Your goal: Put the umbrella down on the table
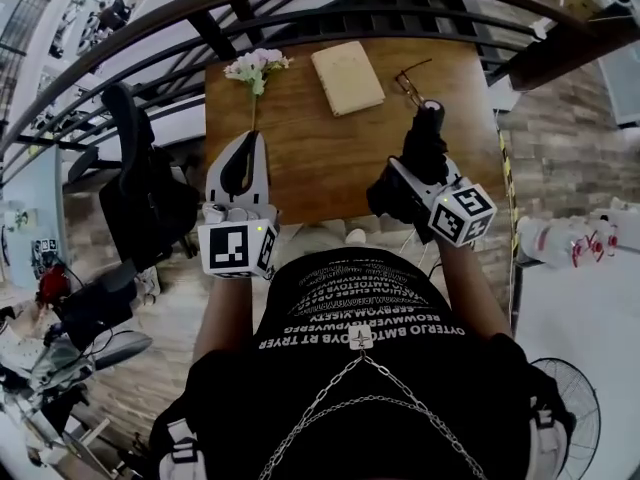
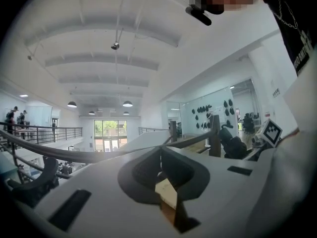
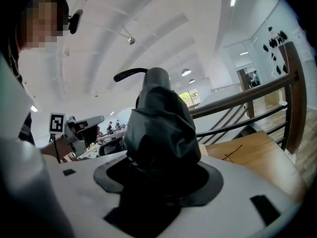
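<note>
A folded black umbrella (image 1: 428, 133) stands up between the jaws of my right gripper (image 1: 420, 173), which is shut on it over the right side of the wooden table (image 1: 330, 158). In the right gripper view the umbrella (image 3: 161, 123) fills the middle, its cloth bunched in the right gripper (image 3: 158, 177) and its curved handle on top. My left gripper (image 1: 250, 143) hangs over the table's left front edge with its jaws together and nothing in them. In the left gripper view the left gripper (image 2: 161, 155) shows its tips meeting, with bare wood below.
On the table lie a pink flower sprig (image 1: 256, 68) at the back left, a beige book (image 1: 347, 76) in the middle and glasses (image 1: 408, 83) beside it. A curved dark railing (image 1: 300, 8) runs behind the table. A black chair (image 1: 140, 188) stands to the left.
</note>
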`<act>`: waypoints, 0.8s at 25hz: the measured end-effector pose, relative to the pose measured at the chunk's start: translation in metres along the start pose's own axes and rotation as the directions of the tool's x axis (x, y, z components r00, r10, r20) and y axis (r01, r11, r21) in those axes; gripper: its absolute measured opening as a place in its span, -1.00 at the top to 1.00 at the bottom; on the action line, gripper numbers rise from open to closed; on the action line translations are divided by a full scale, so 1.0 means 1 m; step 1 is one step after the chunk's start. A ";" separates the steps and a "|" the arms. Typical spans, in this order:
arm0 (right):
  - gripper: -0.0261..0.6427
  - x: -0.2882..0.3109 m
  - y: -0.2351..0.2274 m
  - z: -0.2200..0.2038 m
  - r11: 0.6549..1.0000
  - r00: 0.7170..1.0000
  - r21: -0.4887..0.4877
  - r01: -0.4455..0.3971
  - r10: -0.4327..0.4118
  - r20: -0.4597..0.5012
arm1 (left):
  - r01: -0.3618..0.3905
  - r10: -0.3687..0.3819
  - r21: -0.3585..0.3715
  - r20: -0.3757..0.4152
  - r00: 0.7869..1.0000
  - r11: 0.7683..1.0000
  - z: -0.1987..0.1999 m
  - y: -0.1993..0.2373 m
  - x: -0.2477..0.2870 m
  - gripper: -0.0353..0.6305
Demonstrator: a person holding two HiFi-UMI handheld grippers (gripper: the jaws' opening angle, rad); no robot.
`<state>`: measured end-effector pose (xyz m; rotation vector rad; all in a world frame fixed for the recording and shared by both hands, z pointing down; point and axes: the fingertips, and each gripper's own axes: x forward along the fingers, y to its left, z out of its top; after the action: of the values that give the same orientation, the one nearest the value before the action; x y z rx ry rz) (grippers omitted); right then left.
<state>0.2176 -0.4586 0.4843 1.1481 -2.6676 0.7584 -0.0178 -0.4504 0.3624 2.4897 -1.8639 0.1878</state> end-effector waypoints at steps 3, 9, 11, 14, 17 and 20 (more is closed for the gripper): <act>0.08 0.023 0.002 -0.019 0.999 0.998 0.030 -0.018 0.019 -0.053 | 0.017 -0.017 0.006 0.002 1.000 1.000 0.003 0.010 0.014 0.80; 0.08 0.068 -0.010 -0.049 0.999 0.989 0.042 -0.012 0.018 -0.145 | -0.010 0.004 0.052 0.129 0.992 0.999 0.022 0.038 0.038 0.80; 0.08 0.079 -0.014 -0.061 0.998 0.984 0.058 -0.002 0.013 -0.175 | -0.041 0.028 0.077 0.162 0.986 0.996 0.025 0.048 0.042 0.80; 0.08 0.095 -0.024 -0.087 0.998 0.970 0.067 0.019 -0.002 -0.242 | -0.043 0.030 0.080 0.156 0.987 0.996 0.022 0.059 0.051 0.80; 0.08 0.110 -0.033 -0.112 0.996 0.950 0.073 0.041 -0.016 -0.312 | -0.029 0.019 0.074 0.135 0.991 0.997 0.017 0.068 0.063 0.80; 0.08 0.122 -0.041 -0.134 0.994 0.932 0.098 0.055 -0.016 -0.361 | -0.017 0.007 0.084 0.117 0.993 0.996 0.015 0.074 0.073 0.80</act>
<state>0.1518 -0.4940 0.6544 0.9658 -2.3210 1.0066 -0.0672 -0.5422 0.3519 2.5999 -1.9540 0.1271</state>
